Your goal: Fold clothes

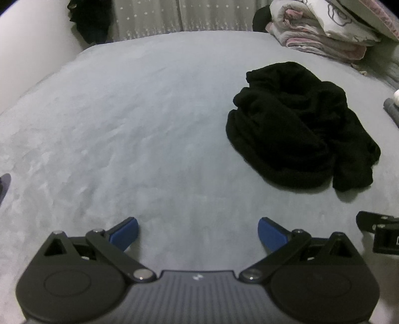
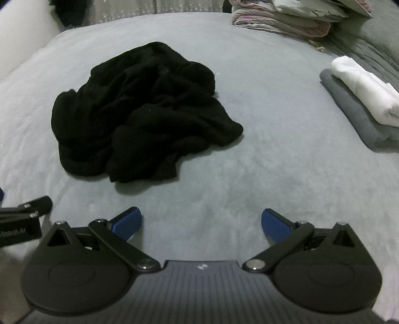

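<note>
A crumpled black garment (image 1: 296, 127) lies in a heap on the light grey bed cover (image 1: 139, 119). It shows ahead and to the right in the left wrist view, ahead and to the left in the right wrist view (image 2: 139, 112). My left gripper (image 1: 198, 233) is open and empty, low over the bed, short of the garment. My right gripper (image 2: 201, 225) is open and empty, also short of the garment. Part of the right gripper shows at the left view's right edge (image 1: 381, 234); part of the left gripper shows at the right view's left edge (image 2: 22, 219).
A folded white cloth (image 2: 361, 87) lies on a folded grey cloth (image 2: 359, 122) at the right. A stack of folded quilts (image 1: 321, 27) sits at the far right of the bed. Another dark item (image 1: 89, 17) hangs at the far left by the curtain.
</note>
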A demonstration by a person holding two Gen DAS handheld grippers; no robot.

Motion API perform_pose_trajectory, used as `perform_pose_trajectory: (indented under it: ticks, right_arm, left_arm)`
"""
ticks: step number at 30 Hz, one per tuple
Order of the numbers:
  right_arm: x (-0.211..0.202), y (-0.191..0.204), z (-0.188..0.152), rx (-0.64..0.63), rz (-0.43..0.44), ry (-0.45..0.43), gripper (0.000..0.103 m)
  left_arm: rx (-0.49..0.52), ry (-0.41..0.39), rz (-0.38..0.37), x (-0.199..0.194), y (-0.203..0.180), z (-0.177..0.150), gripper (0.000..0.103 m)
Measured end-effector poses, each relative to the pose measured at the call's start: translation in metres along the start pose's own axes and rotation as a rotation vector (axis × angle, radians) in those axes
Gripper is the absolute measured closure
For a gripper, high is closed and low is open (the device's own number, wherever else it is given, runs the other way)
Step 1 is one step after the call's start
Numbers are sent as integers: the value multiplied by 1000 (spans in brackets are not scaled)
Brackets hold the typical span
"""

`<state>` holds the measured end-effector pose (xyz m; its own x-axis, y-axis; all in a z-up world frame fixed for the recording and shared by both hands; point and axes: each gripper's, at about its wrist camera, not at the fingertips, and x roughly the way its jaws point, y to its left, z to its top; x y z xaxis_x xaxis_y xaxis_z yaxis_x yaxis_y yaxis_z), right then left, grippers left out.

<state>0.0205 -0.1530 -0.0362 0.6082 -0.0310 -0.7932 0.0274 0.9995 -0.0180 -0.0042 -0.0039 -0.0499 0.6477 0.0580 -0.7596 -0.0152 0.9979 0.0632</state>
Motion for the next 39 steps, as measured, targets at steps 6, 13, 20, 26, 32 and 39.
perform_pose_trajectory:
  ticks: [6,13,20,26,32,39]
  right_arm:
    - [2,-3,-1,-25,14,-5,0]
    - [1,-3,-3,-57,24,-35,0]
    - [-1,-8,4,-60,62,-30,0]
    - [-14,-8,11,-24,161,-119,0]
    - [-16,-10,24,52,222,-178,18]
    - [2,-12,30,131,248,-169,42]
  left_arm:
    - [-4,-47,-6,-1,0,-4,0]
    - [-37,-60,-46,-4,8,-1,0]
    - [-137,-107,-77,-8,23,9,0]
    - [-137,-91,-106,-5,27,18,0]
    - [-111,-35,-158,0,25,26,0]
    - [-124,-16,-210,5,21,27,0]
